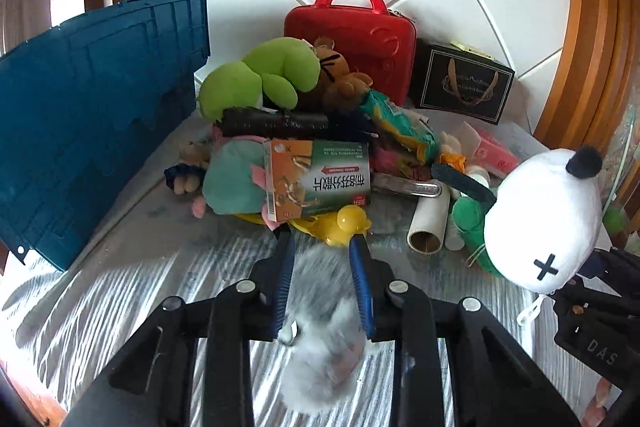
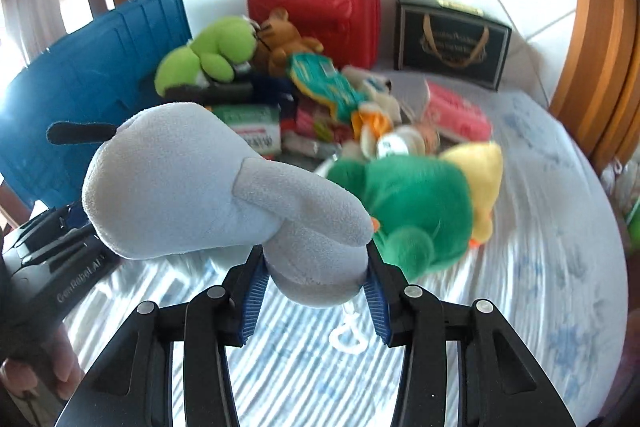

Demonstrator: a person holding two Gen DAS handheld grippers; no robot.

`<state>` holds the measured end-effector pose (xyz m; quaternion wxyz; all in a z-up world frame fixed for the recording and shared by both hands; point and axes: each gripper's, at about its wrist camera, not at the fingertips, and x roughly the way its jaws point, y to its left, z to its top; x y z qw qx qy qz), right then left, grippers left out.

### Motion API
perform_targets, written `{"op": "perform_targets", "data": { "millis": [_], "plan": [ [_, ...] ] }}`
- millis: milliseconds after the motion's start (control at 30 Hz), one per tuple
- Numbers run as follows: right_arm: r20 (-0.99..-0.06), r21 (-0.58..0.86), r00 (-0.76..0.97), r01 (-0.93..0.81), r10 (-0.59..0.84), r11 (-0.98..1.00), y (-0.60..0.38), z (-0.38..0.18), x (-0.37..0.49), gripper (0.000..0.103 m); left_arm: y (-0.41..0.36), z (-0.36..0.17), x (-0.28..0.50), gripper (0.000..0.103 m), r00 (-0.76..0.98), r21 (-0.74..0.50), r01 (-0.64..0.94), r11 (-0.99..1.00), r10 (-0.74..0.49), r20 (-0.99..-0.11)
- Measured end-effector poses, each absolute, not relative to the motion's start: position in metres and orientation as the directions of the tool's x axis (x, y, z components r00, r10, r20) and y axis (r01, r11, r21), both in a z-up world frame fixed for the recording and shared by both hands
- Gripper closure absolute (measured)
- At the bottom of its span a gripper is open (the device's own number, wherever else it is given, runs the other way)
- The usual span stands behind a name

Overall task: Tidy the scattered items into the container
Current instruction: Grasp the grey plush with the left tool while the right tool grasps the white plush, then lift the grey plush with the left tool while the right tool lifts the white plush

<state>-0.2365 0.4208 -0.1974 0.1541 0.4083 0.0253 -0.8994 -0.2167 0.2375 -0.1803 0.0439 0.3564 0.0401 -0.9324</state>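
Note:
My left gripper is shut on a grey fluffy toy, held low over the striped bed cover. My right gripper is shut on a white plush dog with a green body; the same plush shows at the right of the left wrist view. The blue crate stands at the left, also in the right wrist view. A pile of scattered items lies ahead: a green frog plush, a brown tiger plush, a green-orange box, a yellow duck.
A red case and a black gift bag stand at the back against the white tiled wall. A paper roll and pink packets lie at the right. Wooden frame posts rise at both sides.

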Motion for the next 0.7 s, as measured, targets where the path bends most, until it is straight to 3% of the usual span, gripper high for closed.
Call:
{"op": "perform_targets", "data": {
  "millis": [167,200,300,500,600,700],
  "plan": [
    [-0.758,0.058,-0.609,0.295,-0.234,-0.954,0.408,-0.194,-0.241,0.059,0.221,-0.194,-0.221,0.075,-0.703,-0.051,0.14,-0.989,-0.063,-0.708],
    [-0.768,0.057,-0.599,0.29,-0.228,-0.955,0.406,-0.199,-0.242,0.059,0.217,-0.202,-0.222,0.071,-0.687,-0.069,0.141,-0.988,-0.048,-0.725],
    [-0.807,0.065,-0.551,0.276,-0.213,-0.959,0.406,-0.225,-0.243,0.059,0.21,-0.229,-0.22,0.042,-0.641,-0.117,0.158,-0.981,-0.012,-0.768],
    [-0.863,0.058,-0.479,0.216,-0.157,-0.975,0.415,-0.267,-0.249,0.059,0.225,-0.251,-0.217,0.023,-0.628,-0.109,0.077,-0.991,0.036,-0.777],
    [-0.866,0.048,-0.482,0.181,-0.131,-0.982,0.425,-0.272,-0.249,0.058,0.239,-0.259,-0.211,0.007,-0.623,-0.067,0.028,-0.997,0.035,-0.781],
    [-0.882,0.033,-0.459,0.178,-0.112,-0.983,0.428,-0.285,-0.249,0.05,0.245,-0.281,-0.213,0.002,-0.583,-0.034,0.038,-0.999,0.005,-0.812]
  ]
}}
